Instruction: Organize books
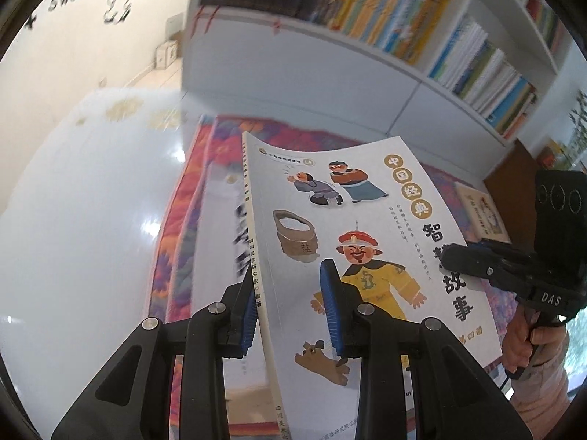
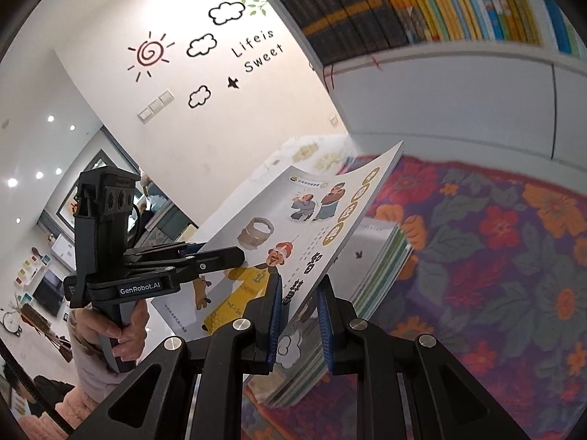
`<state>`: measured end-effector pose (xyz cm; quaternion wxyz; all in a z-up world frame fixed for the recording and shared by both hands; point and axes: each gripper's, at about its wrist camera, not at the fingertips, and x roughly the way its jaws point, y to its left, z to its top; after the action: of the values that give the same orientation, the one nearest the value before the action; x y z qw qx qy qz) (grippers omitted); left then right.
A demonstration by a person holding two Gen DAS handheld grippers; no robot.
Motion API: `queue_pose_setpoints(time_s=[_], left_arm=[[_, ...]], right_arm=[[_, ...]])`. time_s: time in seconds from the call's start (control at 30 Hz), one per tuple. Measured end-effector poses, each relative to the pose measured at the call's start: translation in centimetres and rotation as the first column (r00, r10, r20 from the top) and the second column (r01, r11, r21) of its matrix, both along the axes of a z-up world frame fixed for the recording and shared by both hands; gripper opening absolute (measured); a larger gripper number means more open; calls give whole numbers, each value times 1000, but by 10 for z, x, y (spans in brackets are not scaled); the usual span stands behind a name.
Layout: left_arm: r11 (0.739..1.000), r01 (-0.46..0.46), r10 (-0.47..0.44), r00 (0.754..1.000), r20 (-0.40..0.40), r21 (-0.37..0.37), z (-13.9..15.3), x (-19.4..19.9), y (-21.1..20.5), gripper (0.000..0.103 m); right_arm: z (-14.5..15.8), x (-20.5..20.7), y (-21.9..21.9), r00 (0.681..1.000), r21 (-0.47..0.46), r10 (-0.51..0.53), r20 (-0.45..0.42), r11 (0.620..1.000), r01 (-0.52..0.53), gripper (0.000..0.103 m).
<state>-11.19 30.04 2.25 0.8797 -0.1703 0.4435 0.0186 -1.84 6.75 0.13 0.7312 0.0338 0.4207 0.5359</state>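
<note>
Picture book (image 1: 352, 227) with a cartoon cover is hanging tilted between both claws. Left claw (image 1: 291, 311) is pinching its spine edge, jaws nearly closed on it; right claw (image 2: 299, 321) is gripping the opposite edge likewise. Beneath the claws, a stack of books (image 2: 370, 256) is lying on the floral cloth (image 2: 495, 238); ahead, a white bookshelf (image 1: 422, 84) is standing.

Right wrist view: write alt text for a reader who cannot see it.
Two black tongs with blue pads, right and left, clamp a thin white illustrated paperback book, holding it tilted above a stack of thin books on a floral red-and-purple cloth. Behind stand a white bookshelf and a decal-covered wall.
</note>
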Motion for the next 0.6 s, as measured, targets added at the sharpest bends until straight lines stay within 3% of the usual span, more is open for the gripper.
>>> queue_pose_setpoints(time_s=[0.17,0.3,0.6], left_arm=[[1000,-30,30,999,-44,-4,-21,-1,12,29],[996,-55,61,995,-79,71,-29,-2,10,30],[992,-82,89,993,-73,97,-27,-3,15,32]], right_arm=[[-28,3,15,998,-27,5,-62,1000,-7,18],[-40,5,18,995,-34,-2,-100,999,-1,18],[-50,7,18,990,-47,-14,-144,999,7,18]])
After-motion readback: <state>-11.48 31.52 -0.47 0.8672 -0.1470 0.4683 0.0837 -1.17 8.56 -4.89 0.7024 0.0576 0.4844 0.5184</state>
